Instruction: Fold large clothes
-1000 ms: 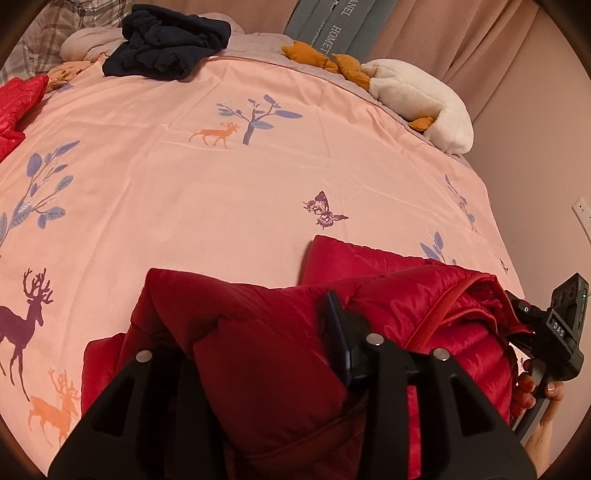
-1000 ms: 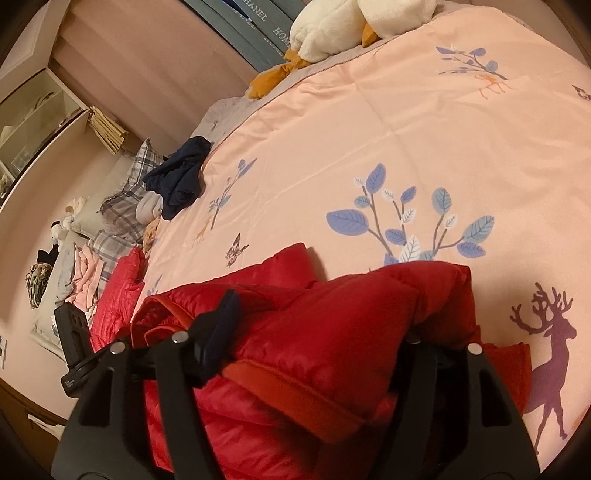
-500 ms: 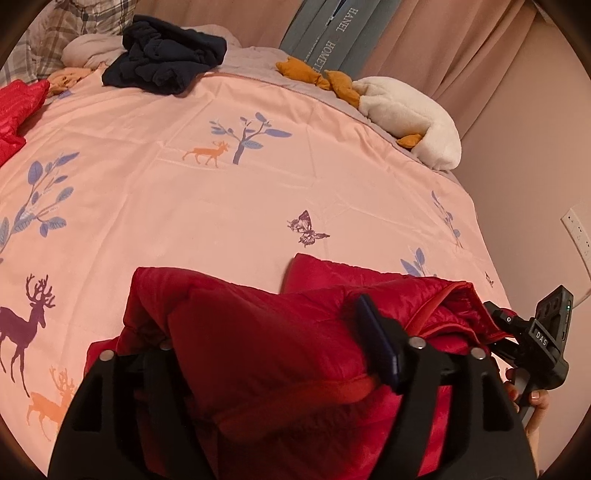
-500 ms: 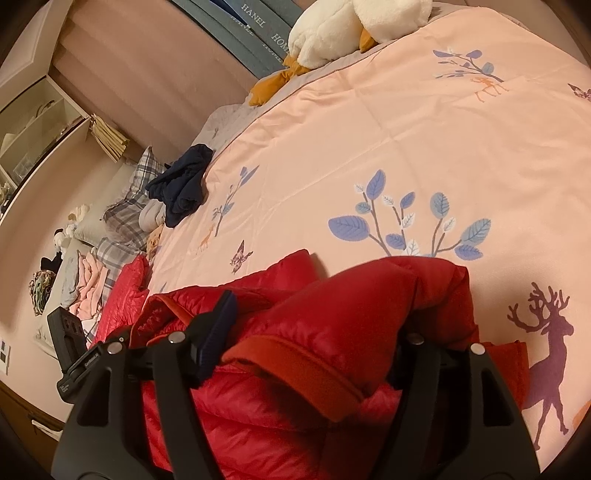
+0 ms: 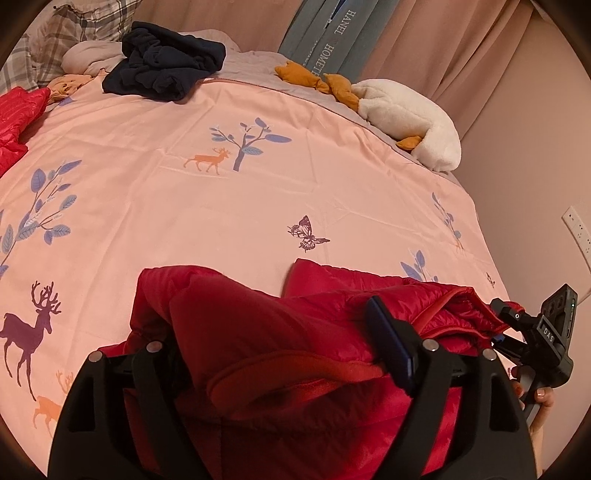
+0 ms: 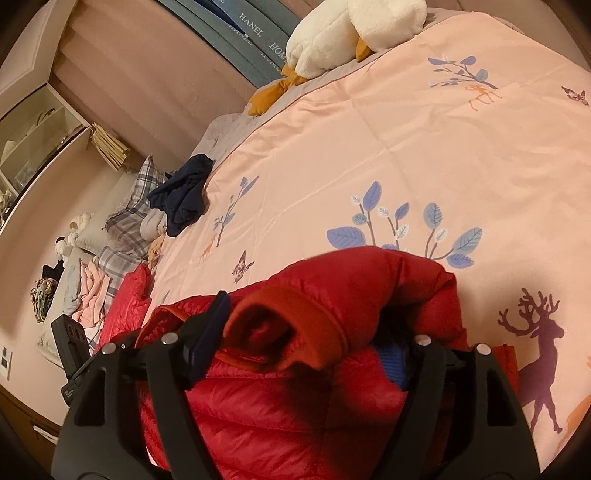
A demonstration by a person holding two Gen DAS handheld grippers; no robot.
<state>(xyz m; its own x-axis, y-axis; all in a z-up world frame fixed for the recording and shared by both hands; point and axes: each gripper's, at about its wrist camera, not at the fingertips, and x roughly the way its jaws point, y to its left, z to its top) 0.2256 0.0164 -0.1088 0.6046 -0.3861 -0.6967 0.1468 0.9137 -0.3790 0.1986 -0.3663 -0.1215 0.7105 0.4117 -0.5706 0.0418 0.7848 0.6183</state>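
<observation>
A red quilted puffer jacket (image 5: 280,325) lies bunched at the near edge of the pink printed bed cover (image 5: 221,206). My left gripper (image 5: 273,354) stands wide apart with a thick fold of the jacket draped between its fingers. In the right wrist view the same jacket (image 6: 343,295) shows its orange lining cuff, and my right gripper (image 6: 303,339) is also spread wide with the fold lying between the fingers. The right gripper shows in the left wrist view (image 5: 535,332) at the jacket's right end.
A dark navy garment (image 5: 166,66) and plaid pillows (image 5: 74,29) lie at the far end. A white plush goose (image 5: 406,114) rests at the far right corner. Another red jacket (image 5: 14,118) lies at the left edge. A wall socket (image 5: 576,229) is on the right.
Both grippers' jaws have widened over the fold, loosening their hold on the jacket. The jacket has settled lower on the bed.
</observation>
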